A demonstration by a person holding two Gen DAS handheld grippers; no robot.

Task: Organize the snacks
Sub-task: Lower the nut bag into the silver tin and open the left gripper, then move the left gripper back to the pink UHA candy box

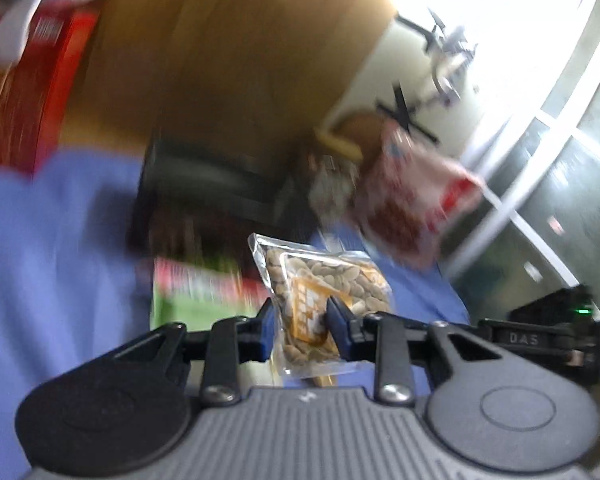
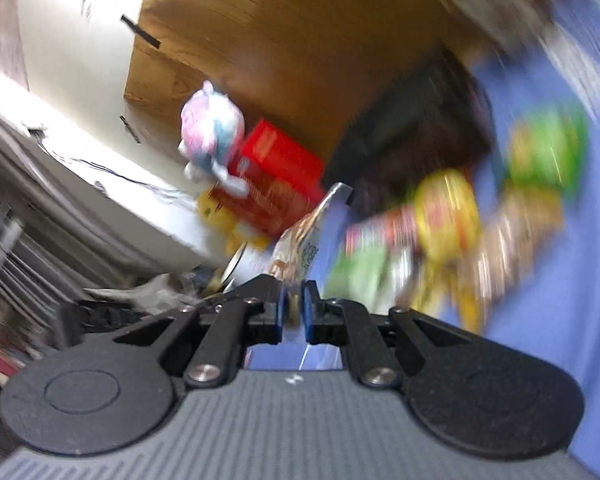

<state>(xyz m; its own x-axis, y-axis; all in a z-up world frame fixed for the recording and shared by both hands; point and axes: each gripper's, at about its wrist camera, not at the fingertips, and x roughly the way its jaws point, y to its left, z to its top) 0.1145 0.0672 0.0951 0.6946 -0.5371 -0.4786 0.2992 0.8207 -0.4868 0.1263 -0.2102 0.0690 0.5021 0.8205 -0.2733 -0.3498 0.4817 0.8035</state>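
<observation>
Both packets are off the blue cloth (image 1: 40, 240). My left gripper (image 1: 300, 316) is clamped on a clear nut packet (image 1: 320, 276), which stands straight ahead between the pads, long axis running away from me. My right gripper (image 2: 294, 304) pinches a thin silvery packet (image 2: 312, 228) edge-on, rising ahead. The dark bin (image 2: 412, 132) lies beyond, right of the right gripper; I judge that hand nearer.
</observation>
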